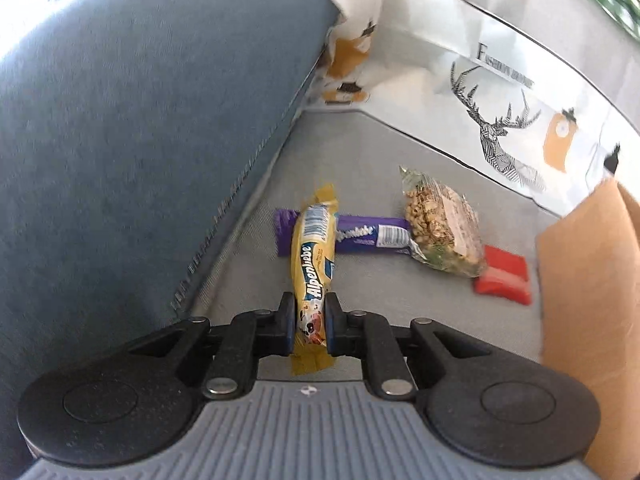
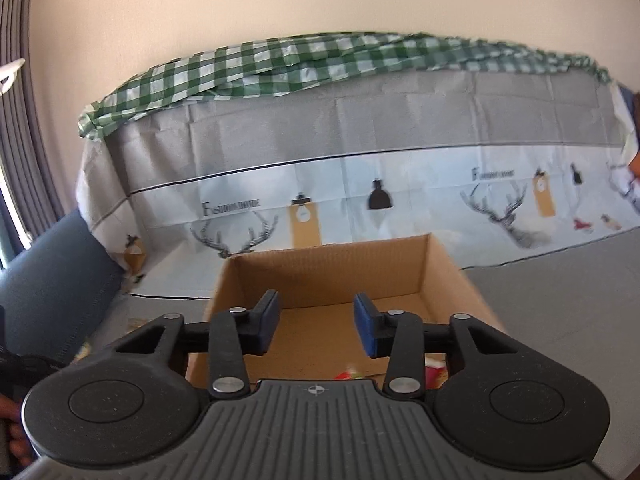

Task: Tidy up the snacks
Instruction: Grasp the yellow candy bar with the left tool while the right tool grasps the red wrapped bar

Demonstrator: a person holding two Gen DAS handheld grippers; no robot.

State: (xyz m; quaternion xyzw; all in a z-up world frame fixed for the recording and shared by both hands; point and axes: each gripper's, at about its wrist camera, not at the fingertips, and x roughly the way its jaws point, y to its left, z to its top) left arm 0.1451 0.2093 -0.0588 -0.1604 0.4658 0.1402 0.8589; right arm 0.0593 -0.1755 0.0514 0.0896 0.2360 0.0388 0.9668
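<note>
My left gripper [image 1: 311, 325] is shut on a yellow Alpenliebe candy bar [image 1: 314, 256] and holds it above the grey sofa seat [image 1: 360, 152]. Beyond it lie a purple Alpenliebe bar [image 1: 368, 236], a clear bag of nuts [image 1: 440, 228] and a red packet [image 1: 505, 275]. The cardboard box [image 1: 588, 280] stands at the right. My right gripper [image 2: 316, 326] is open and empty over the open cardboard box [image 2: 340, 272]. A red and white snack [image 2: 434, 370] shows in the box, partly hidden by the gripper.
A blue-grey cushion [image 1: 140, 120] rises at the left. A printed cloth with deer [image 1: 504, 132] covers the sofa back, also in the right wrist view [image 2: 360, 200], with a green checked cloth [image 2: 320, 60] on top.
</note>
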